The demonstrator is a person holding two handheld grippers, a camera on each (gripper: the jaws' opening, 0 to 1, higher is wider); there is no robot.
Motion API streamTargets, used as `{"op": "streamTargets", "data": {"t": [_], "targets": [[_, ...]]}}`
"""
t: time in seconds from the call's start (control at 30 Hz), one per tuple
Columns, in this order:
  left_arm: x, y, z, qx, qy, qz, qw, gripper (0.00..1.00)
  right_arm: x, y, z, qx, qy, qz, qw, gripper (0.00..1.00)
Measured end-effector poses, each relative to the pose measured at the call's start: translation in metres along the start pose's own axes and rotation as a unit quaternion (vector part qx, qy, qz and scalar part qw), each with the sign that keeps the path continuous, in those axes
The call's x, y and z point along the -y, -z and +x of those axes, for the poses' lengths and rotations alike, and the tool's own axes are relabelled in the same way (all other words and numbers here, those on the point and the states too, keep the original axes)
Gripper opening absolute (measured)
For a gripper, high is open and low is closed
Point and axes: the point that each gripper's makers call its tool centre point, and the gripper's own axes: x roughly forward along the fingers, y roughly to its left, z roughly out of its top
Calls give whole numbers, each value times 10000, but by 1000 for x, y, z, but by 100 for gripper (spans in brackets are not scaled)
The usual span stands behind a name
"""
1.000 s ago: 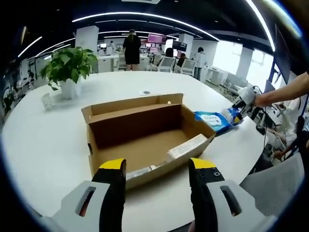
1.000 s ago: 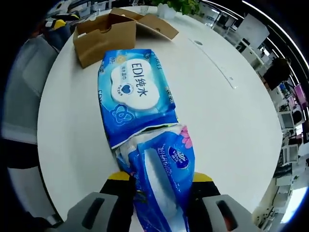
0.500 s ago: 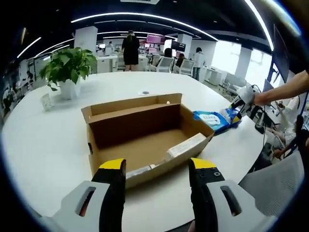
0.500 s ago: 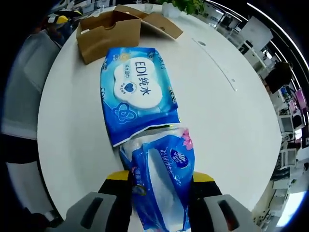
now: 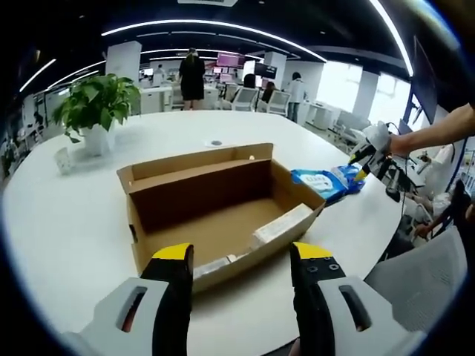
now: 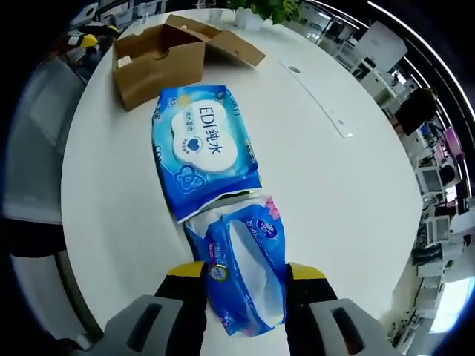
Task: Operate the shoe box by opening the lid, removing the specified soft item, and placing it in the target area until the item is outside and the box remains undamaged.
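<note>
My right tool (image 6: 243, 273) had drawn back, jaws now wide around the tissue pack (image 6: 246, 265) lying on the bench (image 6: 334, 193); left tool (image 5: 242, 254) wide near the emptied shoe box (image 5: 215, 211)

An open-plan office: desks with monitors (image 5: 263, 70), ceiling strip lights (image 5: 215, 24), potted plant (image 5: 93, 104), round white table (image 5: 67, 222).
</note>
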Motion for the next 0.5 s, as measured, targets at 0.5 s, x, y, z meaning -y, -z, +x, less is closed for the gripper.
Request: {"op": "streamTargets", "data": {"t": [0.5], "targets": [[-1,2,-1,50,268,-23,9996,54,-9,-36,-21,666,172,1073,9918,41]]}}
